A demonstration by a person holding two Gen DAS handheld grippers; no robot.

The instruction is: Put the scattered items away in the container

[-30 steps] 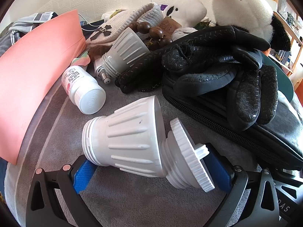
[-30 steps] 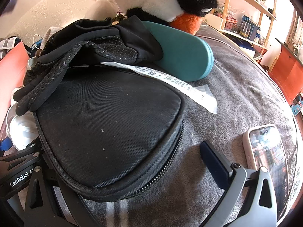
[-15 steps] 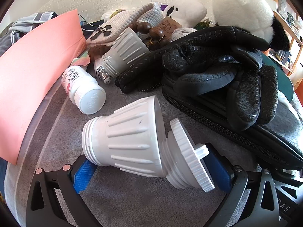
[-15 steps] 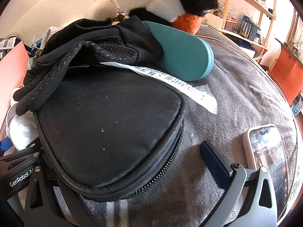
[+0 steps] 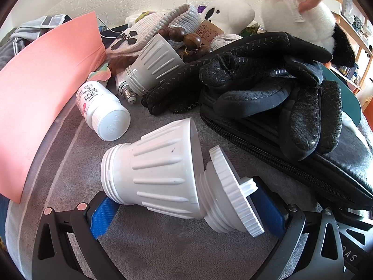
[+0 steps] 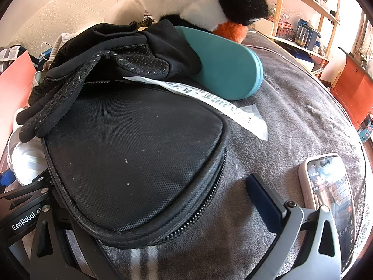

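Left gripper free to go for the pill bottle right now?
Probably not. The left gripper has a white bulb housing between its jaws, so it is occupied. The pill bottle itself lies uncovered just beyond, nothing else blocking the way.

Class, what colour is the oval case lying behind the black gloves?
Teal case; clearest in the right wrist view.

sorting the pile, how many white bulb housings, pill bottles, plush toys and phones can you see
bulb housings: 2, one between the left gripper fingers, one behind
pill bottles: 1
plush toys: 2
phones: 1
total: 6
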